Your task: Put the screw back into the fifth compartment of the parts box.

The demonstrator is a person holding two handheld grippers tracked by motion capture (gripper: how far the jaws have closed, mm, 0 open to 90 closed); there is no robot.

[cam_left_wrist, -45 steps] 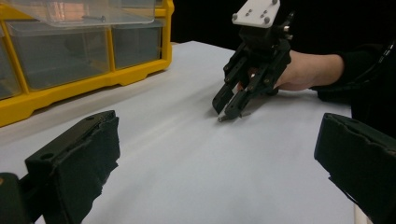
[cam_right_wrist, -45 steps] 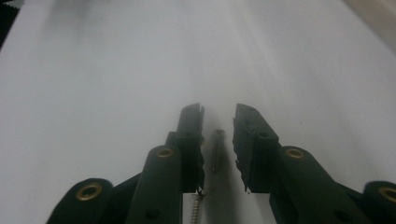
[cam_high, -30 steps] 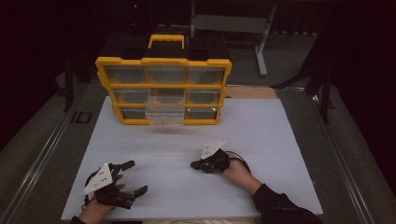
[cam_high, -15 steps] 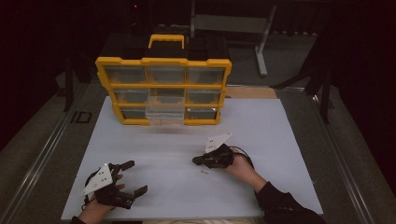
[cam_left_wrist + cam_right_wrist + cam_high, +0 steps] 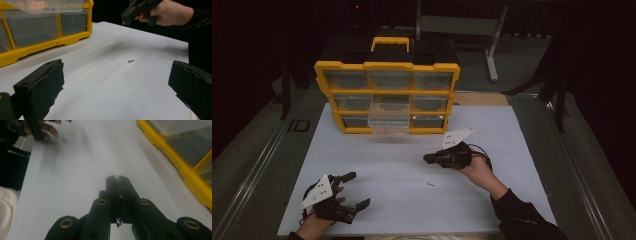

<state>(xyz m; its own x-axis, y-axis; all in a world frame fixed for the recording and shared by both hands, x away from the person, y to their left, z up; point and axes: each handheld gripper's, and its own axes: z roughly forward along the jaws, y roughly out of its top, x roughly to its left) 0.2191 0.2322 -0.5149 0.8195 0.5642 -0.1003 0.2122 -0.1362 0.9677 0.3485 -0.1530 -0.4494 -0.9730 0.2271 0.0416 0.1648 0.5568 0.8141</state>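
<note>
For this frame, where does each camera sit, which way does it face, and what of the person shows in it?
High view: above the person's side, facing forward and down on the white table; both forearms, left gripper, right gripper.
Left gripper view: on the left gripper, jaws wide, facing a screw and the other hand.
Right gripper view: on the right gripper, jaws closed, facing along the table.
Shared: the yellow drawer organizer shows in all three.

A white tabletop (image 5: 522,130) stands in a dark room, lit from above while everything around it falls into near black. Grey floor (image 5: 257,145) runs along both of its sides, with a metal rail (image 5: 247,180) on the left. Beyond the far edge stands a grey metal frame (image 5: 492,45), and black stand legs (image 5: 557,95) show by the right far corner.
</note>
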